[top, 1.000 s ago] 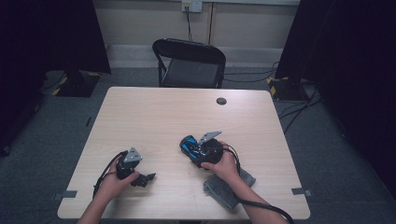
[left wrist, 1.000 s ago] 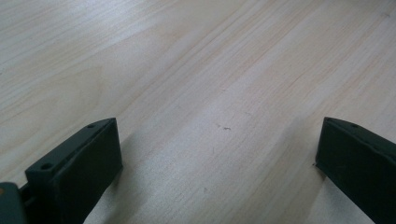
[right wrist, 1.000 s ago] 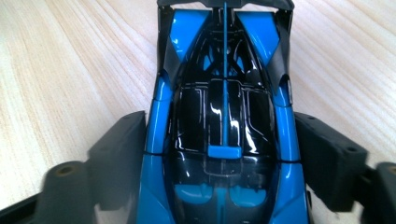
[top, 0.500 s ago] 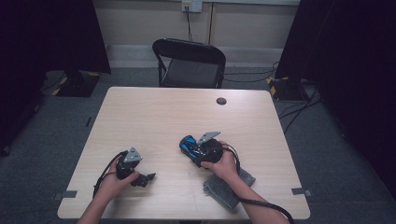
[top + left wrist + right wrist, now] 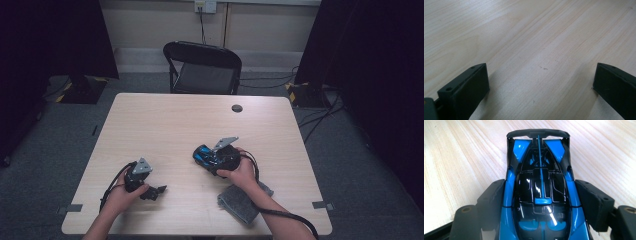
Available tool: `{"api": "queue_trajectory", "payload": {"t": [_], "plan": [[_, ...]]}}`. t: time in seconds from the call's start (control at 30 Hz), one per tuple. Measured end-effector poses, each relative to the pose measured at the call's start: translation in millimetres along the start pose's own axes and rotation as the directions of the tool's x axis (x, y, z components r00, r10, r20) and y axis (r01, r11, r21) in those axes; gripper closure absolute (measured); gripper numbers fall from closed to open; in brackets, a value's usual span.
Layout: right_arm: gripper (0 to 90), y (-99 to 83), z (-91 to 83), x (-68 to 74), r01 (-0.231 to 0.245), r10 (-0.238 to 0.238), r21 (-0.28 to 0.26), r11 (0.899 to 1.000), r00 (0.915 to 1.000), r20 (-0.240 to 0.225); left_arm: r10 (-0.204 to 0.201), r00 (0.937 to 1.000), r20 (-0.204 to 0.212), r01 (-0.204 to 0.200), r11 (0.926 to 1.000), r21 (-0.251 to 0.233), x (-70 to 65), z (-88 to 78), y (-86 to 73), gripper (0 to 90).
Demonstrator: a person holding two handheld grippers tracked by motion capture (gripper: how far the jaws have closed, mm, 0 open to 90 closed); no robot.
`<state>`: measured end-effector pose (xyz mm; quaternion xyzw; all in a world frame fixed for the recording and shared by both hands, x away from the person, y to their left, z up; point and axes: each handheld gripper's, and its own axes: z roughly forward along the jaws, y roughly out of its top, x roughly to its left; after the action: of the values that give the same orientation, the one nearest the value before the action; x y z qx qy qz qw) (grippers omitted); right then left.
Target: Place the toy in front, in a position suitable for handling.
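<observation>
A blue and black toy racing car (image 5: 540,195) sits on the wooden table, its rear wing pointing away from me in the right gripper view. My right gripper (image 5: 540,186) straddles it, and both black pads (image 5: 492,195) lie against its flanks. Those jaws have just been closing with the car between them. In the high view the car (image 5: 201,154) is right of the table's centre, with the right gripper (image 5: 212,157) held by a hand. My left gripper (image 5: 156,191) rests near the front left, and its jaws (image 5: 541,72) stand wide open over bare wood.
A folded grey cloth (image 5: 242,202) lies at the front edge under the right forearm. A small black round cap (image 5: 237,108) is set into the table (image 5: 165,120) near its far edge. A black folding chair (image 5: 202,65) stands behind the table.
</observation>
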<state>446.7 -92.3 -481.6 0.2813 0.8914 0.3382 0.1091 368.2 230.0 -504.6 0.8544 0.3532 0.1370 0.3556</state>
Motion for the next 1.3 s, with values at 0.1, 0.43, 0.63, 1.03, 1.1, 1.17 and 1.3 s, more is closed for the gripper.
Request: {"api": "queue_trajectory", "payload": {"t": [0.1,0.43,0.63,1.03,1.1,1.17,1.3], "plan": [[27.1,-0.8,0.4,-1.3,-0.012,0.012,-0.013,1.0,0.9999,-0.002,0.0,1.0,0.0,0.0,1.0,0.0,0.0,0.0,0.0,0.0],[27.1,1.4,-2.2,-5.4,-0.039,0.038,-0.055,0.998,0.9993,-0.004,0.0,1.0,0.0,0.0,1.0,0.0,0.0,0.0,0.0,0.0],[27.1,7.3,-1.6,-11.1,-0.027,0.027,-0.096,0.995,0.9996,0.004,0.001,1.0,0.0,-0.001,1.0,0.0,0.0,0.0,0.0,0.0],[27.1,12.9,15.0,-34.2,0.033,-0.037,-0.097,0.995,0.9987,-0.036,-0.003,1.0,0.0,0.003,1.0,-0.001,-0.2,0.1,-0.1,0.0],[27.1,10.5,15.7,-36.7,0.03,-0.034,-0.096,0.995,0.9985,-0.042,-0.003,1.0,0.0,0.003,1.0,-0.001,-0.2,0.1,-0.1,0.0],[27.1,7.6,16.0,-39.9,0.03,-0.035,-0.1,0.995,0.9981,-0.051,-0.003,1.0,0.0,0.003,1.0,-0.001,-0.2,0.1,-0.1,0.0],[27.1,4.0,17.1,-42.6,0.034,-0.041,-0.101,0.994,0.9971,-0.065,-0.003,1.0,0.0,0.003,1.0,-0.001,-0.2,0.1,-0.1,0.0]]}}
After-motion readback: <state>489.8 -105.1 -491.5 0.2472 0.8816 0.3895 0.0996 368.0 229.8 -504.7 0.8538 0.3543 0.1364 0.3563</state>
